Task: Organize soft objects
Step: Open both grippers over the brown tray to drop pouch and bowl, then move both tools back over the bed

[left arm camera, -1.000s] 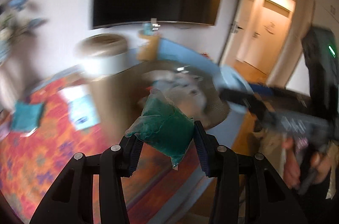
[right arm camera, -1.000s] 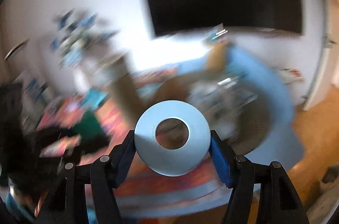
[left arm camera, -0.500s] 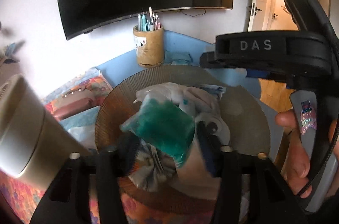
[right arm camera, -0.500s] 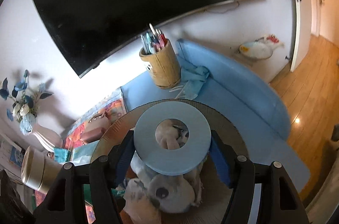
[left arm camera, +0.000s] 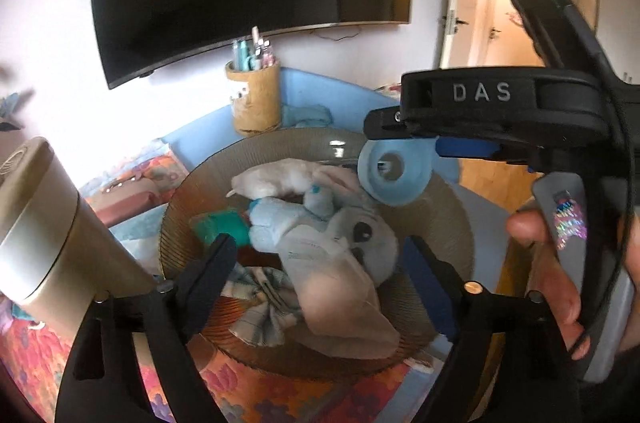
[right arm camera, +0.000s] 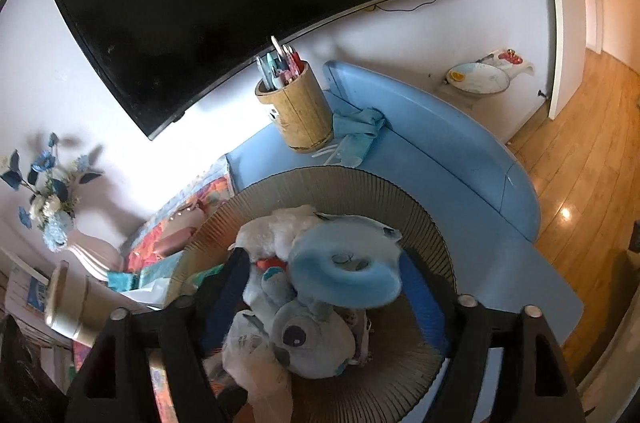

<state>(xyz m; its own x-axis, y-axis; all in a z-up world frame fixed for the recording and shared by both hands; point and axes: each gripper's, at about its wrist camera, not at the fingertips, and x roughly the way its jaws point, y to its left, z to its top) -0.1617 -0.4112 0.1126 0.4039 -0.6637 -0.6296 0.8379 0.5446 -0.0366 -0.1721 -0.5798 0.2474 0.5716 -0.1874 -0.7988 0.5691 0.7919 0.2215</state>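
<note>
Left wrist view: a beige cylinder (left arm camera: 48, 235) crowds the left edge, and the right claw's black body (left arm camera: 500, 111) bars the upper right. The ribbed brown bowl (left arm camera: 440, 207) at centre holds a blue plush toy (left arm camera: 344, 235), a white plush (left arm camera: 276, 179), a teal pouch (left arm camera: 224, 227) and a blue ring (left arm camera: 394, 175). The left claw (left arm camera: 320, 263) has just been opening and stands wide, holding nothing.

Right wrist view: a wooden pen holder (right arm camera: 296, 111) stands behind the bowl (right arm camera: 420, 211). The right claw (right arm camera: 324, 279), just opening, is wide around the ring (right arm camera: 344, 275), which rests on the plush toy (right arm camera: 304, 339).

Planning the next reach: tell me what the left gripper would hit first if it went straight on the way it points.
Most likely the pale blue plush toy lying in the ribbed bowl, straight ahead of the open left gripper; depth is uncertain.
</note>
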